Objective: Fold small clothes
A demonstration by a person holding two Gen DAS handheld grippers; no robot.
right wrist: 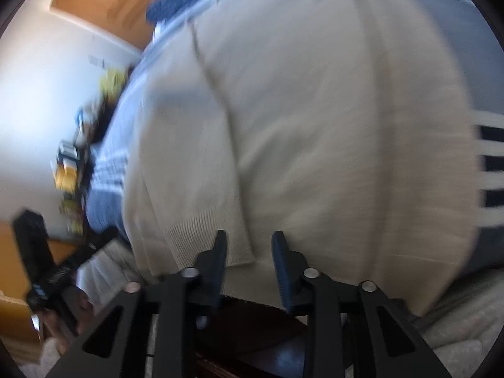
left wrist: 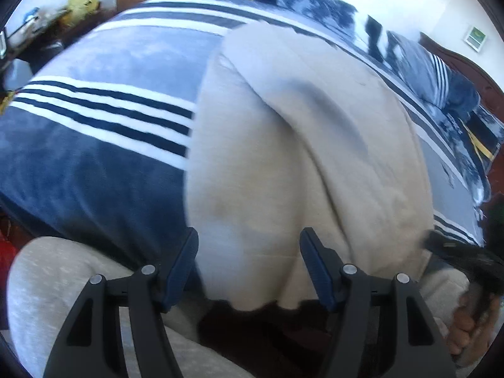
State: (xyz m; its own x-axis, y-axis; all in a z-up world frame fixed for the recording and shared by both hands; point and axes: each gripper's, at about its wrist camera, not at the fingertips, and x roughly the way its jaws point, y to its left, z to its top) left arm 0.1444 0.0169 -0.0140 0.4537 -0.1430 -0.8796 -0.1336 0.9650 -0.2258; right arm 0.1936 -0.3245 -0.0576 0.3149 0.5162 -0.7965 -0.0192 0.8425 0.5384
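1. Cloth: a beige knit sweater point(left wrist: 283, 145) lies spread on a bed covered by a blue blanket point(left wrist: 94, 163) with white and dark stripes. It is partly folded: in the left wrist view a flap lies doubled over the body, with a soft ridge running along the middle.

2. Long axis: in both views the sweater runs away from the claws, its near edge at the edge of the bed by the person and its far end up the blanket. In the right wrist view the sweater point(right wrist: 315, 119) fills most of the frame, and a ribbed hem or cuff sits at the near edge.

3. Left gripper point(left wrist: 249, 264): jaws apart, nothing between the pads. It hangs over the near edge, on the sweater's left side; striped blanket shows just outside the left finger.

4. Right gripper point(right wrist: 249, 261): jaws apart and empty. It points down at the near edge, with the ribbed piece just ahead of the left finger.

5. Key relation: both claws sit at the same near edge, side by side, and the cloth stretches forward from them.

6. Judgement: the next grasp is probably on this near edge, one claw per side, to carry it forward over the body. Neither claw is clearly nearer.

7. Both views are motion-blurred, so contact with the cloth cannot be told.
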